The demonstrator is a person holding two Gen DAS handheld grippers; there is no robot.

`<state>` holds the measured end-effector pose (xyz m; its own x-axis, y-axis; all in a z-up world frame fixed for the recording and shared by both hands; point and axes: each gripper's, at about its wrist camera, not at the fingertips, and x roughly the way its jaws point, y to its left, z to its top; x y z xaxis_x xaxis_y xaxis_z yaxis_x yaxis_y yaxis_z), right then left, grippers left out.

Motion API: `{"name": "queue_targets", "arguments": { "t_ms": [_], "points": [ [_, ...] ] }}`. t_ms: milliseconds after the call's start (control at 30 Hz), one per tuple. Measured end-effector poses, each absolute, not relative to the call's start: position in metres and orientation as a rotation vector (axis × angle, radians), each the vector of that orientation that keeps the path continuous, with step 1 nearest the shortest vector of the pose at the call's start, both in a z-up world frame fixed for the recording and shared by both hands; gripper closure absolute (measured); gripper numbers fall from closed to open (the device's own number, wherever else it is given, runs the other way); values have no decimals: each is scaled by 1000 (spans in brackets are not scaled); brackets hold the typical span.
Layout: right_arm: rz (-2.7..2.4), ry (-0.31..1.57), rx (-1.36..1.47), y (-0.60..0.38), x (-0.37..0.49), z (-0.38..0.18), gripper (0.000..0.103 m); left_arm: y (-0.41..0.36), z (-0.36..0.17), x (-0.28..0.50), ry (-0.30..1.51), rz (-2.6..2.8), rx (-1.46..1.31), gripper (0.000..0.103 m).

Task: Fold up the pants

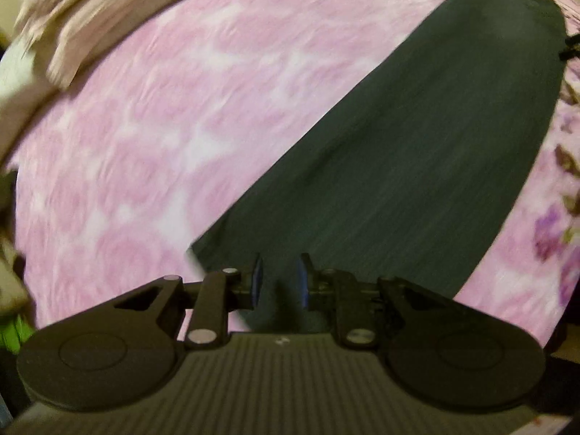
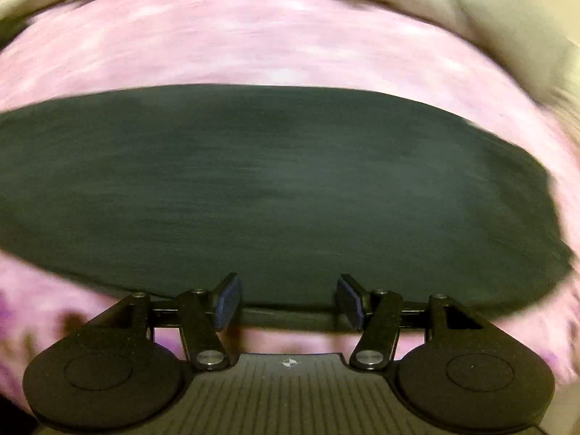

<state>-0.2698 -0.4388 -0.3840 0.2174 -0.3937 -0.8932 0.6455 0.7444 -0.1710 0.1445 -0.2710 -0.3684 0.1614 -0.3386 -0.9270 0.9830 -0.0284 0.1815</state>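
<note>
- Left wrist view: the dark pants (image 1: 417,152) lie flat on the pink bed sheet (image 1: 145,137), and they stretch from the fingers up to the top right.
- To the left of the pants, at the top corner, there is a beige blanket (image 1: 72,14).
- The left gripper (image 1: 280,280) has its fingers narrow, with pants fabric between the blue pads; a firm grip I cannot tell.
- Right wrist view: the right gripper (image 2: 289,299) has its fingers wide, over the near edge of the pants (image 2: 275,188), holding nothing.

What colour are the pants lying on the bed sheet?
Dark charcoal, nearly black, and plain. The pants show best in the right wrist view, against the pink patterned sheet.
</note>
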Motion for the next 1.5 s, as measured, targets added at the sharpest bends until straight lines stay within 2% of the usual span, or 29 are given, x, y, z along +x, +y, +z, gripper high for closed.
{"name": "queue_targets", "arguments": {
  "t_ms": [67,300,500,633,800,833,867,900,1000,1133,1333,1367,1433,1500],
  "points": [
    [-829,1098,330,-474,-301,-382,48,-293,-366,110,754,-1313,1093,83],
    [-1046,787,801,-593,-411,-394,48,-387,-383,-57,608,-1612,1090,82],
    [-1026,665,921,-644,-462,-400,49,-449,-401,-202,449,-1898,1087,73],
    [-992,618,975,-664,-481,-403,72,-477,-415,-257,332,-1917,1144,72],
    [-942,597,1008,-676,-490,-403,86,-498,-430,-282,211,-1894,1273,74],
    [-938,590,1028,-679,-492,-405,89,-498,-431,-281,194,-1891,1295,80],
    [-935,584,1041,-682,-493,-406,92,-500,-430,-281,186,-1884,1314,92],
    [-932,578,1047,-684,-494,-405,97,-502,-429,-282,186,-1879,1325,97],
    [-930,583,1041,-686,-495,-398,103,-498,-414,-286,157,-1889,1324,101],
    [-925,555,1013,-681,-505,-377,103,-485,-405,-290,140,-1930,1342,101],
    [-941,579,1117,-689,-511,-413,102,-492,-428,-296,179,-1922,1410,98],
    [-947,567,1113,-692,-513,-411,100,-492,-426,-293,198,-1926,1401,96],
    [-986,547,1081,-699,-517,-404,86,-493,-418,-286,256,-1932,1384,91],
    [-1053,527,1074,-710,-523,-400,80,-491,-409,-277,308,-1930,1361,86]
  ]
}}
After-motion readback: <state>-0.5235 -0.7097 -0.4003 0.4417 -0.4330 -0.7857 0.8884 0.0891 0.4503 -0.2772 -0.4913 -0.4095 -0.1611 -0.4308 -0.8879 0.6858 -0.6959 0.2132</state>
